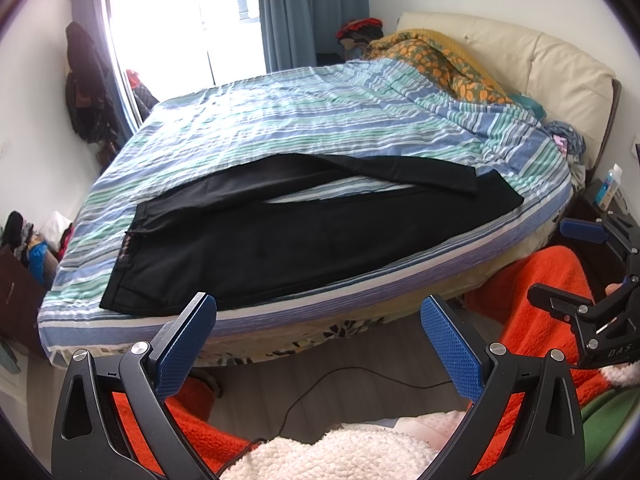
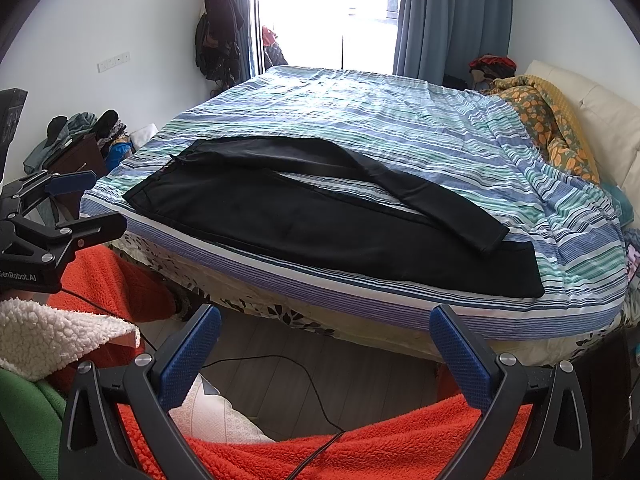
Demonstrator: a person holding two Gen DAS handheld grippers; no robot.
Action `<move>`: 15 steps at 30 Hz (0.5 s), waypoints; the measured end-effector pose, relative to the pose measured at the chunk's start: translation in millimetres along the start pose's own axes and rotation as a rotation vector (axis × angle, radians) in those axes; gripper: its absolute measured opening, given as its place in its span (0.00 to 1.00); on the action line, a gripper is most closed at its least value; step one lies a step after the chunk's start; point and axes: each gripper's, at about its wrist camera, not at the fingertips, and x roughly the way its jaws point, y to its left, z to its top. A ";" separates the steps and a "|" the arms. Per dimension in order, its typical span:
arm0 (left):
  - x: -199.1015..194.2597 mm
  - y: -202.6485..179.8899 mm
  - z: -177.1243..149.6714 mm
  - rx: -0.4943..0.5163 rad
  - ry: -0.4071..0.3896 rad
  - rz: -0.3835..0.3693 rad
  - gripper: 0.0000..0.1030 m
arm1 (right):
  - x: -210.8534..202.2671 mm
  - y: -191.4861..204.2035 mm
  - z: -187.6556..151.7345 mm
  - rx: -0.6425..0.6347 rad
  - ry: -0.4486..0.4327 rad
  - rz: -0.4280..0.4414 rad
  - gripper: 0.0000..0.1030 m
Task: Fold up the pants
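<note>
A pair of black fabric pants (image 1: 256,248) (image 2: 320,220) lies spread out on the bed with the blue, green and white striped cover (image 1: 320,120) (image 2: 400,120), along the bed's near edge. The waistband sits toward the near left corner and the two legs run rightward; the nearer leg lies flat beside the edge, while the farther leg curves away and then back so that its cuff rests on the end of the nearer leg, leaving a strip of striped cover showing between them. The left gripper (image 1: 318,340) (image 2: 76,200), black-framed with blue textured fingers (image 1: 186,344), hangs off the bed below the near edge, fingers spread wide and holding nothing, just short of the waistband end. The right gripper (image 2: 326,354) (image 1: 576,256), of the same build, also hangs below the near edge with its fingers (image 2: 460,356) parted and empty, apart from the pants, facing the legs' middle stretch. A thin black cable (image 2: 304,384) trails across the grey plank floor (image 2: 360,368) beneath both.
</note>
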 end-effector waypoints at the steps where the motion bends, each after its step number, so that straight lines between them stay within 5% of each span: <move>1: 0.0 -0.1 -0.1 0.000 0.000 0.000 0.99 | 0.3 -1.0 0.8 0.000 0.001 0.001 1.00; 15: 1.1 0.6 -0.9 0.000 0.003 0.000 0.99 | 1.5 -1.3 1.6 0.000 0.004 0.000 1.00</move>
